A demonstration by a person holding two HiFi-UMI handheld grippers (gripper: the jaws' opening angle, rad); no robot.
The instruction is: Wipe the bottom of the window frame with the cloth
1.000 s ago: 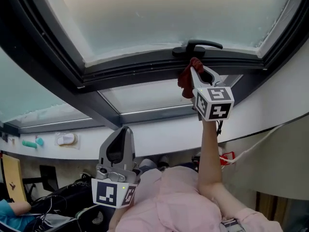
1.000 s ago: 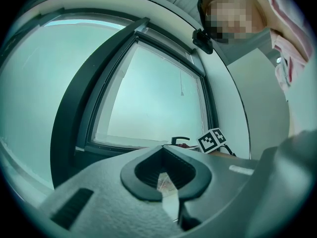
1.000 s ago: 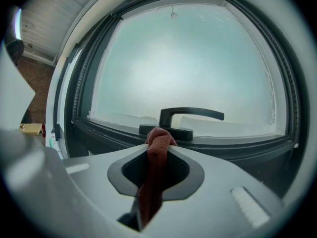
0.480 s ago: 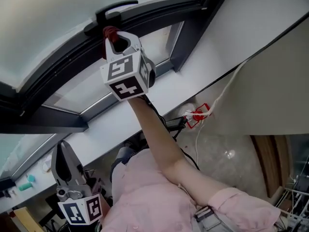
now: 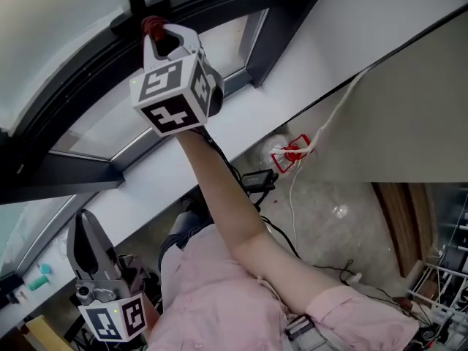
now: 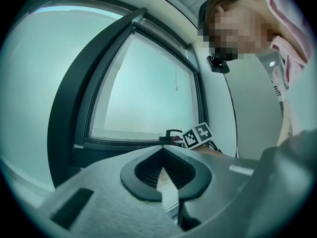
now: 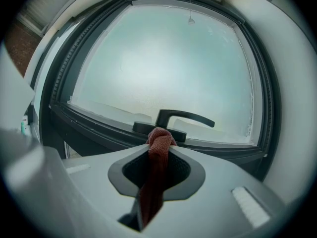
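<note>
My right gripper (image 5: 155, 29) is raised on an outstretched arm and shut on a dark red cloth (image 7: 157, 155). The cloth's bunched tip (image 5: 152, 25) sticks out past the jaws, close to the black window handle (image 7: 182, 119) on the dark bottom bar of the window frame (image 7: 99, 124); I cannot tell whether it touches. The frosted pane (image 7: 163, 68) fills the right gripper view. My left gripper (image 5: 86, 232) hangs low at the left, shut with nothing in it. In the left gripper view the right gripper's marker cube (image 6: 197, 134) shows far off by the frame (image 6: 124, 145).
A white sill (image 5: 292, 86) runs under the frame. Below it lie a white cord with a red tag (image 5: 291, 154), black cables (image 5: 256, 181) and a wire rack (image 5: 446, 291) at the lower right. A second lower pane (image 5: 131, 115) sits beneath the frame bar.
The head view has swung, so the window now sits upper left. My right gripper with the cloth stays by the handle; the left gripper has dropped toward the lower left.
</note>
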